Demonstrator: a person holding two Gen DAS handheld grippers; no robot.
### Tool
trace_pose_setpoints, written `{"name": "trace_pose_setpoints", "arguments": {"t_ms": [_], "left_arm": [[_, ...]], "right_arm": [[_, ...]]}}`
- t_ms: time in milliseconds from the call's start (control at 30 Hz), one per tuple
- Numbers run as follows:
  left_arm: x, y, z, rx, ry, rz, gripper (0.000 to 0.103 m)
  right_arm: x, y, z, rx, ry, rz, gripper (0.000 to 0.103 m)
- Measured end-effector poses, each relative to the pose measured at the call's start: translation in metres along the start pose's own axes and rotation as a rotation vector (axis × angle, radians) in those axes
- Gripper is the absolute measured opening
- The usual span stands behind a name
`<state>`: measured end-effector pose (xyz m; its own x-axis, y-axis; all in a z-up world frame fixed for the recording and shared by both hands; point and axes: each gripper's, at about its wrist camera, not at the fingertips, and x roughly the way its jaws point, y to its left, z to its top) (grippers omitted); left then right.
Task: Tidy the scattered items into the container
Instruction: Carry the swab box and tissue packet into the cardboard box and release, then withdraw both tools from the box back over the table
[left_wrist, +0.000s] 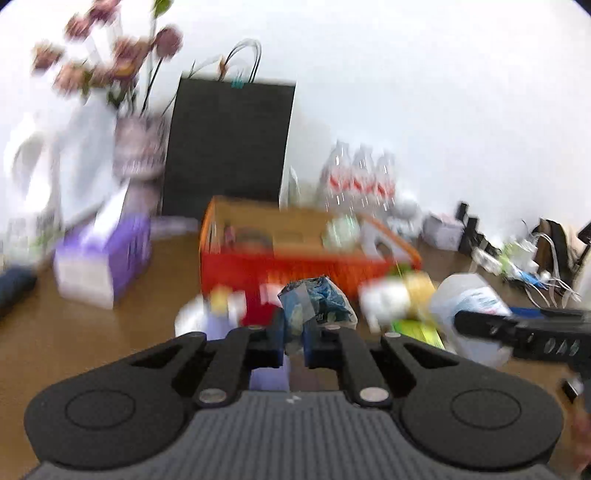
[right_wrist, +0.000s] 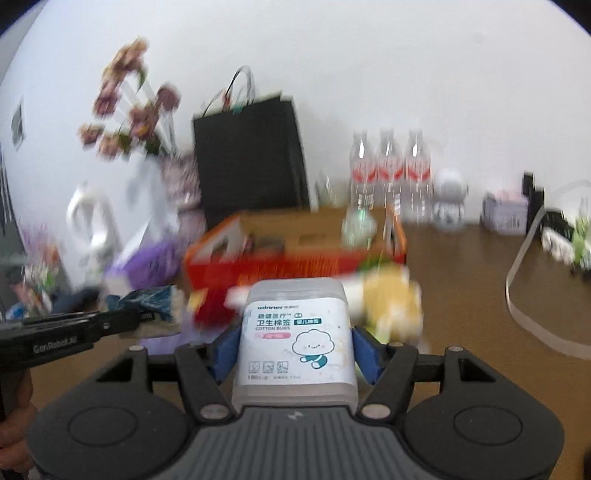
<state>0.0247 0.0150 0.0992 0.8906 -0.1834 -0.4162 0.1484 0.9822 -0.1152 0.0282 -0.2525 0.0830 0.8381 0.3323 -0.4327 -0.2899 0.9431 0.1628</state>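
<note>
A crinkled blue packet (left_wrist: 317, 299), pinched in the left gripper (left_wrist: 293, 332), and a boxy translucent cotton-bud tub (right_wrist: 295, 343), clamped by the right gripper (right_wrist: 295, 354), hang before the orange crate (left_wrist: 295, 266), probably cardboard-lined; only the right view shows the tub's label.

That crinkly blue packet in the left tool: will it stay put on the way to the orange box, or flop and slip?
The blue packet looks like thin, crumpled film, so it will likely flop rather than hold shape. The left tool pinches only its lower edge, with most of it sticking out above, so it may sway. It looks light; slipping seems unlikely while the tool is shut.
</note>
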Motion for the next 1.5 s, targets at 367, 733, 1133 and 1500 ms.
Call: {"name": "trace_pose_setpoints", "arguments": {"t_ms": [367, 733, 1133, 1500], "left_arm": [[0.277, 0.041, 0.128, 0.013, 0.319, 0.128, 0.010], [0.344, 0.055, 0.108, 0.085, 0.492, 0.143, 0.025], [0.277, 0.041, 0.145, 0.096, 0.398, 0.138, 0.068], [0.139, 0.031, 0.137, 0.023, -0.016, 0.206, 0.103]], "right_arm": [[0.259, -0.037, 0.155, 0.123, 0.268, 0.041, 0.064], [0.374, -0.037, 0.131, 0.148, 0.472, -0.146, 0.070], [0.293, -0.025, 0.183, 0.095, 0.414, -0.143, 0.083], [0.166, -0.023, 0.159, -0.032, 0.062, -0.045, 0.090]]}}
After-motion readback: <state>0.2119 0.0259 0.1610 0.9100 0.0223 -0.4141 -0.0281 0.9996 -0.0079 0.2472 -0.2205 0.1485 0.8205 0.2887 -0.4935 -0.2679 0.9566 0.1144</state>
